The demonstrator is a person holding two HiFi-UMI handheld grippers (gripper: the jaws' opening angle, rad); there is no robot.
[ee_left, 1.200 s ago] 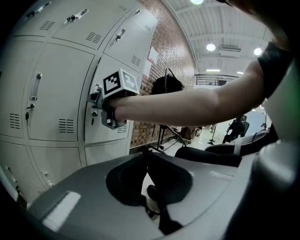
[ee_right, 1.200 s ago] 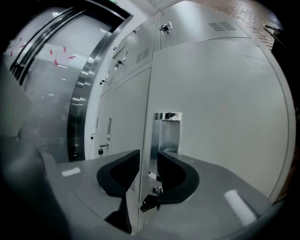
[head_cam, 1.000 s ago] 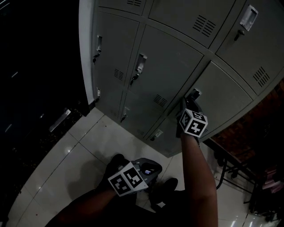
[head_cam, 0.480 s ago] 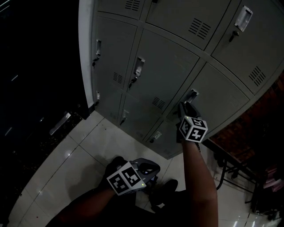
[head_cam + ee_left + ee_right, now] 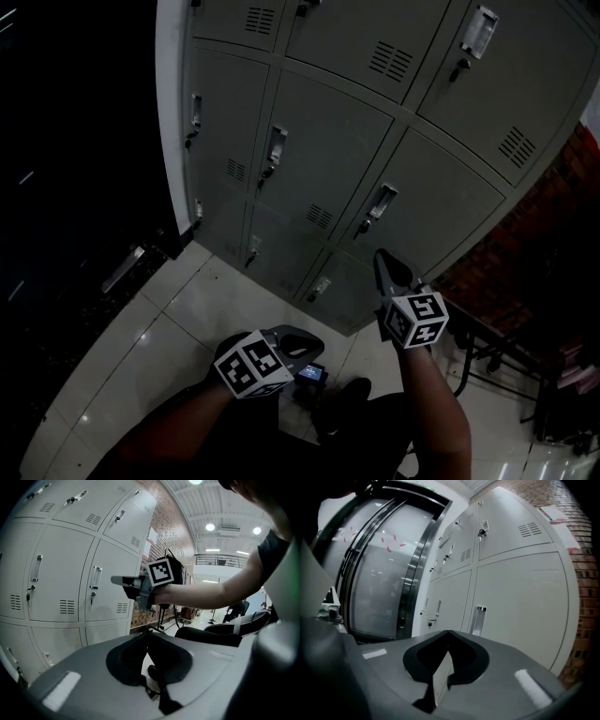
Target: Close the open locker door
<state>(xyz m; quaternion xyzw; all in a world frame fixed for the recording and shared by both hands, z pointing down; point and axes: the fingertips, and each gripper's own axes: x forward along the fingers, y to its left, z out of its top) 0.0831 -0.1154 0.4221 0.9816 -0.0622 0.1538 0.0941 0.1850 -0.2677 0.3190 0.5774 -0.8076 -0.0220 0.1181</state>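
- While your right gripper (image 5: 386, 269) hangs at the lower right of the head view, its jaws sit pressed together with nothing between them (its own view shows the tips meeting).
- Your locker door (image 5: 429, 204) lies just above that gripper's tip, centre-right of the frame. It looks flush with its neighbours, and the gripper is not touching it.
- Its recessed handle (image 5: 380, 202) sits at the door's left edge.
- Your left gripper (image 5: 302, 345) is at bottom centre, over the white tiled floor (image 5: 187, 319), jaws likewise closed on nothing.
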